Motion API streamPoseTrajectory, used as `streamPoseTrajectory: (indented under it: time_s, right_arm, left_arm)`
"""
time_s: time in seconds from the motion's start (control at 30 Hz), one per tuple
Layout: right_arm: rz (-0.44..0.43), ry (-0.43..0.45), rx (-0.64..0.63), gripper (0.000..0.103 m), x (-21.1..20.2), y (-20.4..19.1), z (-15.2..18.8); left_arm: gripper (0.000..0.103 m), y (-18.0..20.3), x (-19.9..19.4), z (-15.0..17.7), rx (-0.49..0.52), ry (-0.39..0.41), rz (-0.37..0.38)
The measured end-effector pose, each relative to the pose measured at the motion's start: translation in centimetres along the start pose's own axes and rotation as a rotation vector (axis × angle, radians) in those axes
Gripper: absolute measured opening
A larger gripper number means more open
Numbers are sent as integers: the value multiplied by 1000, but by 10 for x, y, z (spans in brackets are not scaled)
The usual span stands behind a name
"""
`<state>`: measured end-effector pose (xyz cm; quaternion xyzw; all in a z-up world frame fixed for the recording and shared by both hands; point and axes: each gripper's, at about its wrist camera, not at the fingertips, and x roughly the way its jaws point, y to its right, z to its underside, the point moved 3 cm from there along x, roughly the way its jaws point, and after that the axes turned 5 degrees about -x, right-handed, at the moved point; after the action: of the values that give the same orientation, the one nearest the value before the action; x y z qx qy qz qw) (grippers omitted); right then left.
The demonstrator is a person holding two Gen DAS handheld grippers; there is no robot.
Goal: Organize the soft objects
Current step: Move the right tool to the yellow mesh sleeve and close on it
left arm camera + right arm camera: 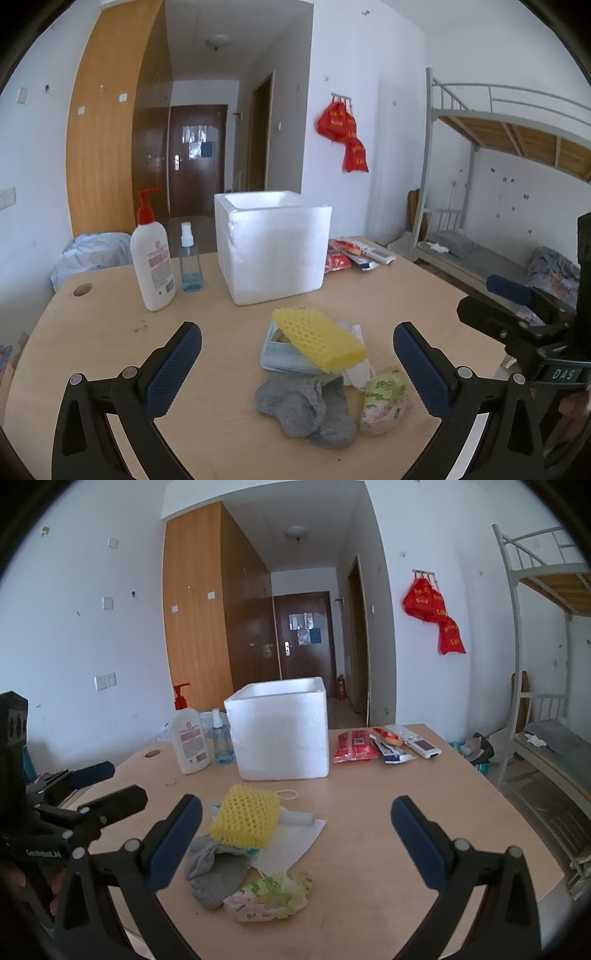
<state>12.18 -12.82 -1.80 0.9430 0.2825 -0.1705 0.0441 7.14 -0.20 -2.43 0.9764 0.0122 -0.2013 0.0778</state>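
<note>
A pile of soft things lies on the wooden table (110, 332): a yellow foam net (317, 339) on a light blue pack (280, 356), a grey sock (306, 410), a green tissue pack (384, 402) and a white mask (356, 373). A white foam box (273, 247) stands open behind them. My left gripper (297, 365) is open and empty above the pile. My right gripper (297, 840) is open and empty, just right of the pile, over the net (245, 819), sock (216, 871), tissue pack (269, 897) and box (282, 731).
A lotion pump bottle (153, 266) and a small blue spray bottle (190, 266) stand left of the box. Red snack packs (354, 746) and a remote (423, 746) lie at the table's back right. A bunk bed (546, 738) stands to the right.
</note>
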Motion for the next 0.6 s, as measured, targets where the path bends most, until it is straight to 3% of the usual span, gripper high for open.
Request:
streamPoseTrajectory:
  time_s: [0.6]
  right_arm:
    - [-81,-127,-16,103,55,-1,2]
  left_arm:
    - [103,-10,48,18,35,-161,8]
